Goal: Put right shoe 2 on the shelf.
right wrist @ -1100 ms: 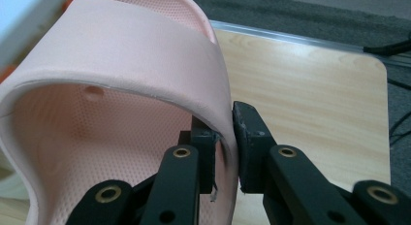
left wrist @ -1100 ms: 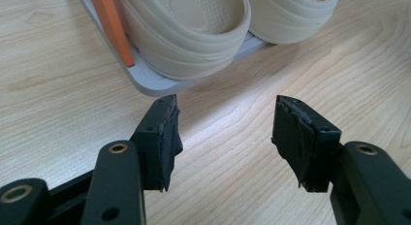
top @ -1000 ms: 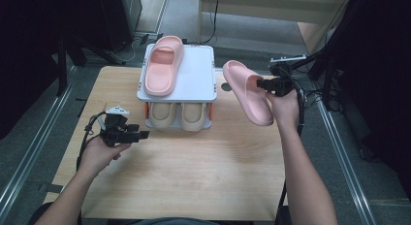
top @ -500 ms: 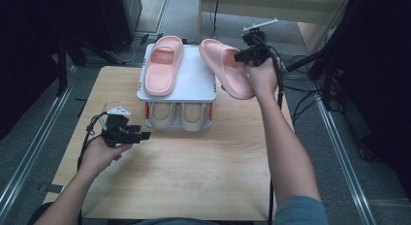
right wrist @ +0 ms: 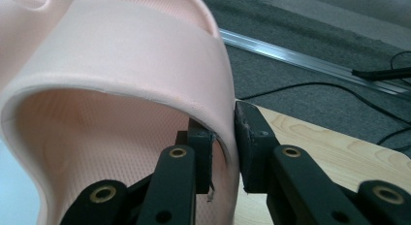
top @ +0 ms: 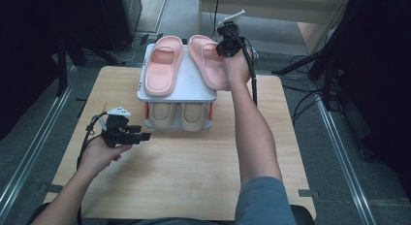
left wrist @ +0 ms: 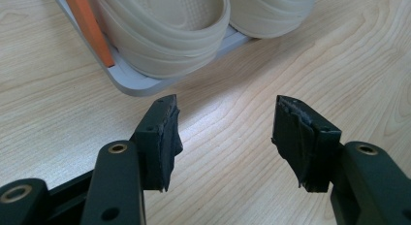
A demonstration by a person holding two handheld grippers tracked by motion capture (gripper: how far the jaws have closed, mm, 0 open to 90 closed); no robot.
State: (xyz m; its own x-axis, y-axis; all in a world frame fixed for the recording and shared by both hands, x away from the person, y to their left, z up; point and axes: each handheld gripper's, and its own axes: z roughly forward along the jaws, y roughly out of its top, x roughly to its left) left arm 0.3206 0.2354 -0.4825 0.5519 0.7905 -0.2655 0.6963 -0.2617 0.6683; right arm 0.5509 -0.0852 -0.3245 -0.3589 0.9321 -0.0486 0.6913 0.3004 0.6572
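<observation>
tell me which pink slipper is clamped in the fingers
The right-hand pink slipper, pinched at its strap by the right gripper; the left pink slipper lies free.

We see our right gripper [top: 228, 43] gripping 1 pink slipper [top: 207, 60] atop the grey rack [top: 194, 87], beside the other pink slipper [top: 162, 65].

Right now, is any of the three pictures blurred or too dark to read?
High view: sharp on the table, but the room's edges are dark. Left gripper view: evenly lit, wood grain crisp, a soft bright patch between the claws. Right gripper view: the pink slipper is close and slightly soft; the floor behind is dim.
</observation>
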